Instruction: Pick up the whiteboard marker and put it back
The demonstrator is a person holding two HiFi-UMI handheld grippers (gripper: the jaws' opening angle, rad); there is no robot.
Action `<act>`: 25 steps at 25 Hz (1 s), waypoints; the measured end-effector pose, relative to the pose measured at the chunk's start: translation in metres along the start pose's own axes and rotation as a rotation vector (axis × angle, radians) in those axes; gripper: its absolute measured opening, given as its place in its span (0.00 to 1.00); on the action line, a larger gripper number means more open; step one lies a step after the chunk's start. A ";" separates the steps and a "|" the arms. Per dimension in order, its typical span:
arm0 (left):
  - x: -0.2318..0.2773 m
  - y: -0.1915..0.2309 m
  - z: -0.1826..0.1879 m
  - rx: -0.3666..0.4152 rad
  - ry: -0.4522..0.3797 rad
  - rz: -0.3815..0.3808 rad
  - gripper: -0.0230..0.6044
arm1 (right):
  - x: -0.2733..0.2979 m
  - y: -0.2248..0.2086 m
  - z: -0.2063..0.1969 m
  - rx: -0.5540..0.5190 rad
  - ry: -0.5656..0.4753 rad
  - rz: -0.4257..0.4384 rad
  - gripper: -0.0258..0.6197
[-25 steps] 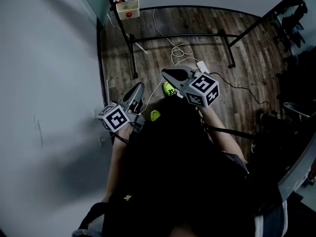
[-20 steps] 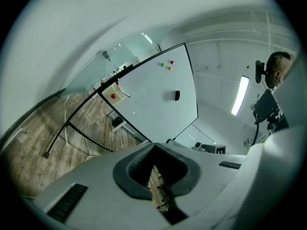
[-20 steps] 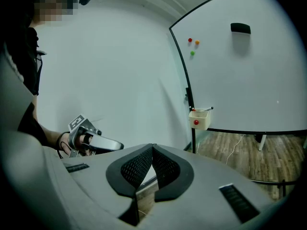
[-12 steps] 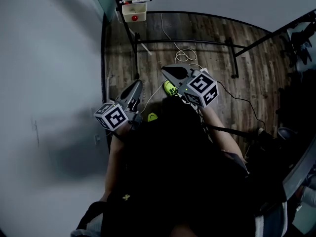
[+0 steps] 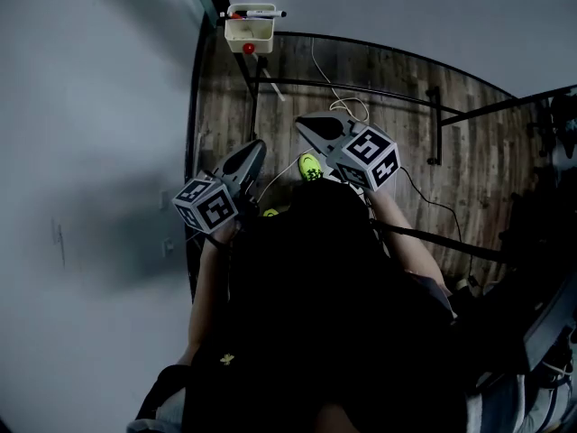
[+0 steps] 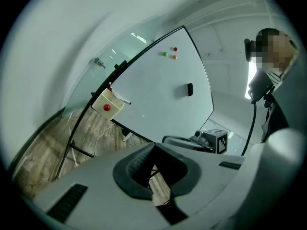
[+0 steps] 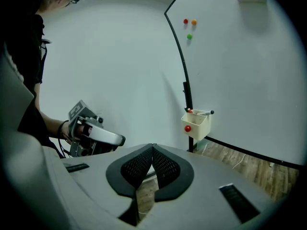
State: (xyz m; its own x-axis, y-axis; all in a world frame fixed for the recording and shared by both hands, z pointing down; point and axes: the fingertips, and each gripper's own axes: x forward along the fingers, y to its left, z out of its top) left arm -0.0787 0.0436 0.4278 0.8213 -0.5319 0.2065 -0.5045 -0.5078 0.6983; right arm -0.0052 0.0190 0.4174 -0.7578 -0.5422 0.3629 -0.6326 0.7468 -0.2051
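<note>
A whiteboard marker [image 5: 262, 13] with a black cap lies across the top of a cream holder box [image 5: 250, 31] with a red dot, fixed at the whiteboard's lower left corner. The same marker [image 7: 205, 112] and box [image 7: 196, 124] show in the right gripper view, and the marker [image 6: 123, 101] on its box [image 6: 109, 105] in the left gripper view. My left gripper [image 5: 258, 144] and right gripper [image 5: 300, 123] are held in the air side by side, short of the box, pointing toward it. Both have their jaws together with nothing between them, as seen at the left gripper [image 6: 153, 146] and the right gripper [image 7: 152, 147].
The whiteboard [image 6: 165, 99] stands on a black frame [image 5: 352, 88] over wooden floor [image 5: 388, 70], with white cable [image 5: 347, 106] trailing there. Three coloured magnets [image 7: 189, 26] and a black eraser [image 6: 190, 89] sit on the board. A grey wall [image 5: 90, 152] is at the left.
Both grippers and the head camera have moved toward the whiteboard; the holder box with the marker sits lower in the head view, nearer the grippers. Jaws stay together.
</note>
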 end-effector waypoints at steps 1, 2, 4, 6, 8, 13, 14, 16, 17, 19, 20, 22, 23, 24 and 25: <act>0.007 0.002 0.003 -0.004 -0.005 0.009 0.09 | 0.001 -0.009 0.002 -0.002 0.003 0.009 0.04; 0.014 0.003 0.007 -0.010 -0.010 0.017 0.09 | 0.003 -0.018 0.004 -0.003 0.006 0.017 0.04; 0.028 0.005 0.012 -0.019 -0.018 0.033 0.09 | 0.004 -0.034 0.006 -0.004 0.011 0.033 0.04; 0.043 0.007 0.017 -0.020 -0.023 0.046 0.09 | 0.004 -0.050 0.007 -0.004 0.017 0.045 0.04; 0.059 0.007 0.022 -0.023 -0.029 0.059 0.09 | 0.004 -0.067 0.006 -0.003 0.028 0.056 0.04; 0.092 0.010 0.030 -0.045 -0.055 0.090 0.09 | 0.008 -0.104 0.007 -0.011 0.047 0.093 0.04; 0.097 0.011 0.031 -0.051 -0.060 0.096 0.09 | 0.009 -0.111 0.007 -0.015 0.049 0.100 0.04; 0.107 0.013 0.031 -0.063 -0.068 0.107 0.09 | 0.012 -0.123 0.007 -0.024 0.052 0.116 0.04; 0.111 0.014 0.032 -0.066 -0.073 0.114 0.09 | 0.013 -0.128 0.008 -0.029 0.054 0.124 0.04; 0.117 0.017 0.035 -0.066 -0.085 0.135 0.09 | 0.016 -0.138 0.008 -0.031 0.055 0.143 0.04; 0.120 0.017 0.037 -0.064 -0.093 0.145 0.09 | 0.018 -0.142 0.009 -0.029 0.053 0.153 0.04; 0.124 0.018 0.042 -0.059 -0.108 0.160 0.09 | 0.022 -0.149 0.010 -0.024 0.050 0.167 0.04; 0.127 0.018 0.044 -0.058 -0.112 0.164 0.09 | 0.024 -0.153 0.011 -0.023 0.048 0.169 0.04; 0.129 0.018 0.046 -0.059 -0.116 0.167 0.09 | 0.025 -0.155 0.012 -0.025 0.045 0.172 0.04; 0.130 0.017 0.048 -0.060 -0.119 0.171 0.09 | 0.026 -0.157 0.014 -0.025 0.040 0.176 0.04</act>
State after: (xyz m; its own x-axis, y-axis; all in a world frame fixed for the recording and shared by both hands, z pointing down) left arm 0.0067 -0.0669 0.4340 0.6865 -0.6844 0.2456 -0.6136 -0.3641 0.7006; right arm 0.0719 -0.1177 0.4459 -0.8490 -0.3869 0.3598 -0.4863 0.8385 -0.2459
